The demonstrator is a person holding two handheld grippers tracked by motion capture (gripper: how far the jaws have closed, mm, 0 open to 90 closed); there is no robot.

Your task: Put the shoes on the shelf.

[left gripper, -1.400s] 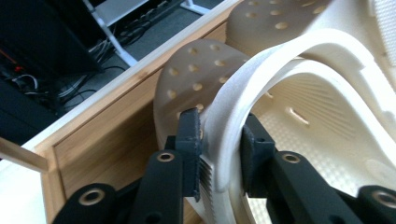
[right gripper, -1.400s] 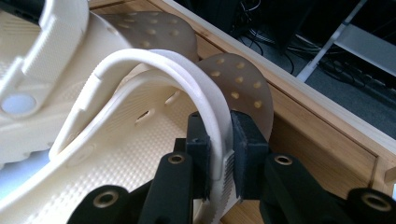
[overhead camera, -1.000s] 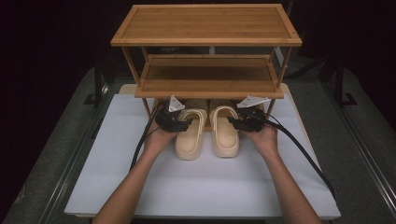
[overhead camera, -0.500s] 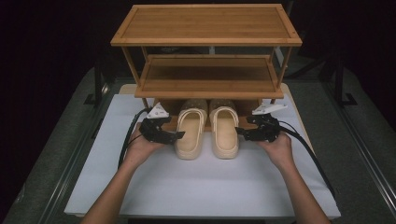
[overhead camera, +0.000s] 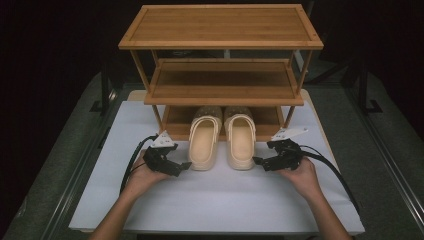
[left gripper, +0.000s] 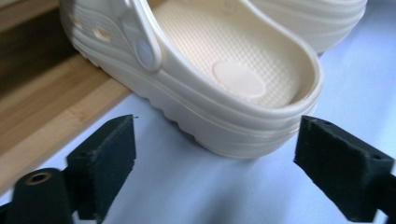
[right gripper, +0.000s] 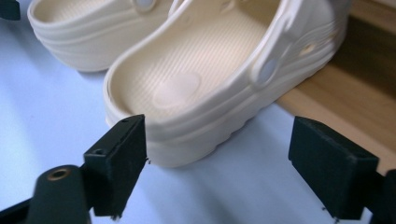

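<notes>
Two cream clogs stand side by side on the white board (overhead camera: 215,205), toes tucked under the lowest shelf of a wooden rack (overhead camera: 222,90). My left gripper (overhead camera: 185,166) lies just left of the left clog's (overhead camera: 204,142) heel. In the left gripper view my left gripper (left gripper: 217,140) is open, and the clog's heel (left gripper: 233,79) sits just ahead of the black pads, untouched. My right gripper (overhead camera: 257,162) rests right of the right clog (overhead camera: 240,141). In its own view my right gripper (right gripper: 219,137) is open, with the heel (right gripper: 196,79) just ahead. Both pairs of jaws have just been opening with nothing gripped.
The rack's bottom board (left gripper: 42,116) lies beside the left clog, and the bottom board (right gripper: 345,102) also runs beside the right clog. Upper shelves overhang the clogs' toes. Black cables trail back from both grippers. Dark floor and metal rails flank the white board.
Both hands drew back from the rack and outward, away from the clogs' sides. The jaws spread wider. The clogs stay where they were, toes under the bottom shelf.
</notes>
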